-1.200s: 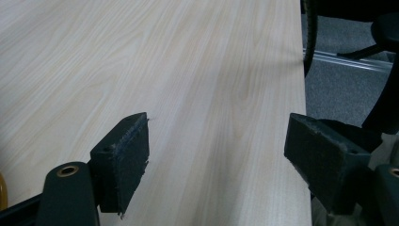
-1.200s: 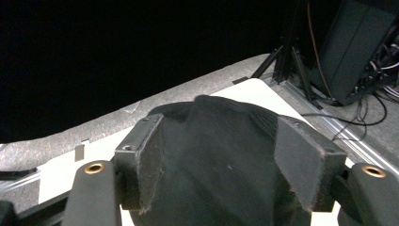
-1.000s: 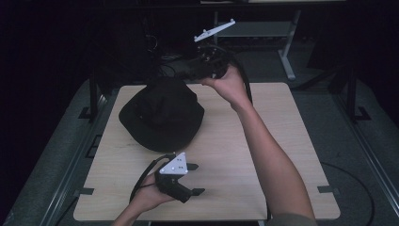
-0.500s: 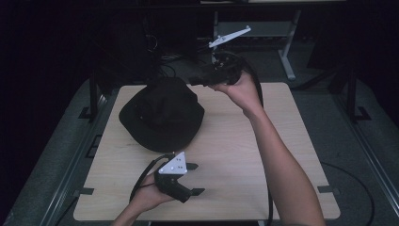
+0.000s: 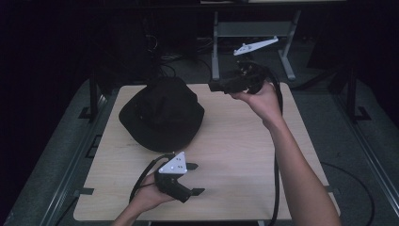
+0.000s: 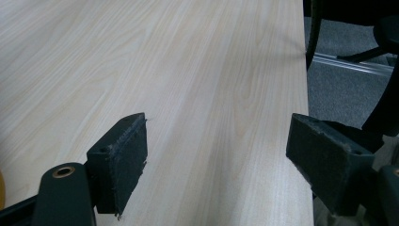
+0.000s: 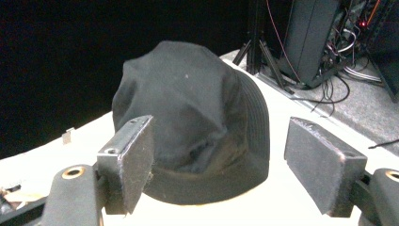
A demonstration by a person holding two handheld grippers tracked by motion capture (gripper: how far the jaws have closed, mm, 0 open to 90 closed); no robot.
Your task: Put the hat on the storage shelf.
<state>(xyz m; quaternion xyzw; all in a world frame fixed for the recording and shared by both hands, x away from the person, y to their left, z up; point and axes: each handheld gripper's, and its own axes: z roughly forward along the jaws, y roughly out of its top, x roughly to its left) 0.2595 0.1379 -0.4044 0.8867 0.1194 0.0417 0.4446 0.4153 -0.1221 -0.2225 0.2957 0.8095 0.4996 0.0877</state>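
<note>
A black cloth bucket hat (image 5: 162,113) lies untouched on the pale wooden desk (image 5: 235,141), both hand-held grippers wide and empty, right (image 5: 214,85) raised beyond it, left (image 5: 195,181) resting nearer the person.

Hat (image 5: 161,113) — solid black fabric, no print. Surface (image 5: 235,141) — pale wood-grain laminate with fine lengthwise streaks. Left hand-held gripper (image 5: 192,179) — black body, light grey three-cornered plate. Right hand-held gripper (image 5: 214,86) — black, with a white-grey plate. Floor (image 5: 329,122) — grey carpet.
</note>
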